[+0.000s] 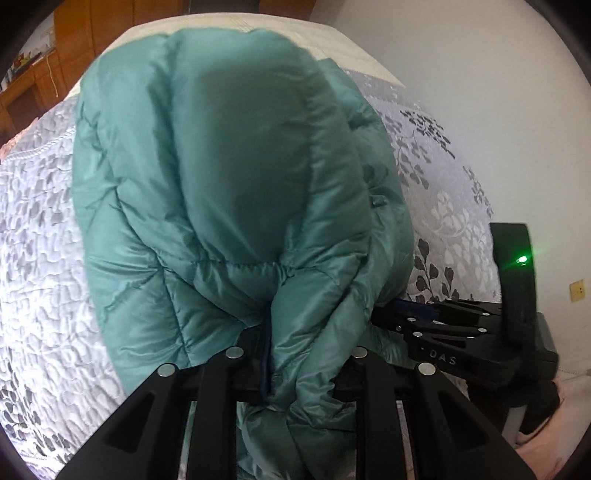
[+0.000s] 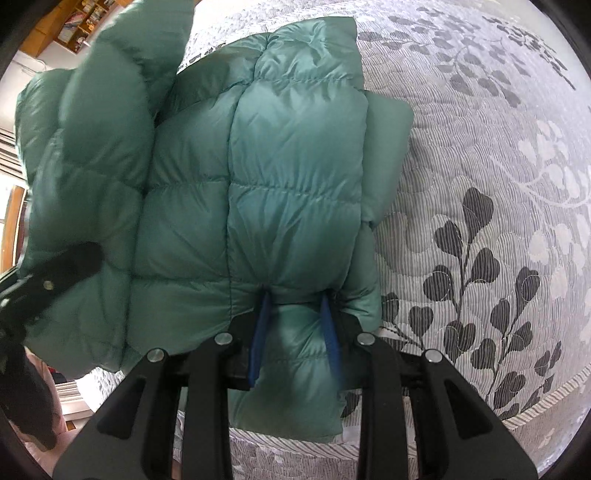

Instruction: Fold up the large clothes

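Right wrist only: blue pads (image 2: 263, 332) pinching jacket (image 2: 295, 177)

left gripper (image 1: 295, 354) and right gripper (image 2: 295, 314) both clamped, pointing steeply down.

- A bed fills most of both views, covered by a quilted white bedspread (image 2: 480, 155) printed with grey and black leafy stems.
- Its far end shows a plain cream strip of mattress (image 1: 343, 48).
- A plain white wall (image 1: 461, 55) rises behind the bed on the right, carrying a small yellowish wall socket (image 1: 577, 290).
- Wooden cabinets (image 1: 70, 40) stand at the far left.
- Wooden shelves (image 2: 79, 22) hold small, blurred items.
- Soft daylight evenly brightens the room.
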A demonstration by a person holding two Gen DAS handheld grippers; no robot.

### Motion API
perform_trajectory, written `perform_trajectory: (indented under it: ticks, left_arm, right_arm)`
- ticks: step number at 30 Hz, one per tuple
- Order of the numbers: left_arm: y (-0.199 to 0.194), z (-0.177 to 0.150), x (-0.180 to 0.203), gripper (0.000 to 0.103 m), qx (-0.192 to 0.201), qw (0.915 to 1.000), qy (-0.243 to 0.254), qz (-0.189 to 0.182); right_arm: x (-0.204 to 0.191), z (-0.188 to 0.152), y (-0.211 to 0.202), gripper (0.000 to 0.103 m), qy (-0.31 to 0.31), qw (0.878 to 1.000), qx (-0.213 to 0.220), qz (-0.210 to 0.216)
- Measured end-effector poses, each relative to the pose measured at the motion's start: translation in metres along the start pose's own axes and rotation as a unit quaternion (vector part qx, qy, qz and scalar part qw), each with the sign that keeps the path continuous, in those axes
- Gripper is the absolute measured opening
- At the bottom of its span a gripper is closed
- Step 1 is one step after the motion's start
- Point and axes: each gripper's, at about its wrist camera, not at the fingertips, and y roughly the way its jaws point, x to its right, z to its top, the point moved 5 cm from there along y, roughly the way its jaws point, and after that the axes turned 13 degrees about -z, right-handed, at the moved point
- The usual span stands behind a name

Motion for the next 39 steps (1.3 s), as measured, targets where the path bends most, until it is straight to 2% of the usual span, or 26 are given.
perform_trajectory:
  ticks: [11, 16, 25, 27, 29, 33, 35, 39]
  left_arm:
    - [0.046, 0.005, 0.014, 0.022, -0.024, 0.9993, 0.027, 0.011]
    - [0.051, -0.003, 0.013, 0.023, -0.022, 0.9989, 0.037, 0.019]
    - [0.044, -0.005, 0.002, 0.024, -0.011, 0.9991, 0.04, 0.004]
    - [0.034, -0.004, 0.003, 0.029, -0.017, 0.9989, 0.041, -0.014]
    - [0.022, -0.004, 0.004, 0.039, -0.027, 0.9982, 0.036, -0.039]
    - [-0.007, -0.005, 0.005, 0.044, -0.029, 0.9945, 0.012, -0.1]
    - [-0.028, -0.005, 0.002, 0.046, -0.02, 0.991, 0.003, -0.132]
    - [-0.075, -0.009, -0.01, 0.046, 0.007, 0.9758, -0.031, -0.216]
  right_arm:
    - [0.005, 0.002, 0.002, 0.027, 0.004, 1.0, -0.001, 0.002]
    - [0.007, 0.001, 0.003, 0.027, 0.005, 1.0, -0.001, 0.003]
    - [0.005, -0.001, 0.005, 0.027, 0.004, 1.0, -0.001, 0.002]
    - [0.004, -0.002, 0.005, 0.027, 0.005, 1.0, -0.003, 0.004]
    - [0.005, -0.002, 0.006, 0.027, 0.007, 1.0, -0.006, 0.009]
    - [0.01, 0.0, 0.005, 0.027, 0.009, 1.0, -0.008, 0.016]
    - [0.013, 0.001, 0.004, 0.029, 0.01, 1.0, -0.009, 0.02]
    - [0.018, 0.003, 0.0, 0.03, 0.008, 1.0, -0.01, 0.019]
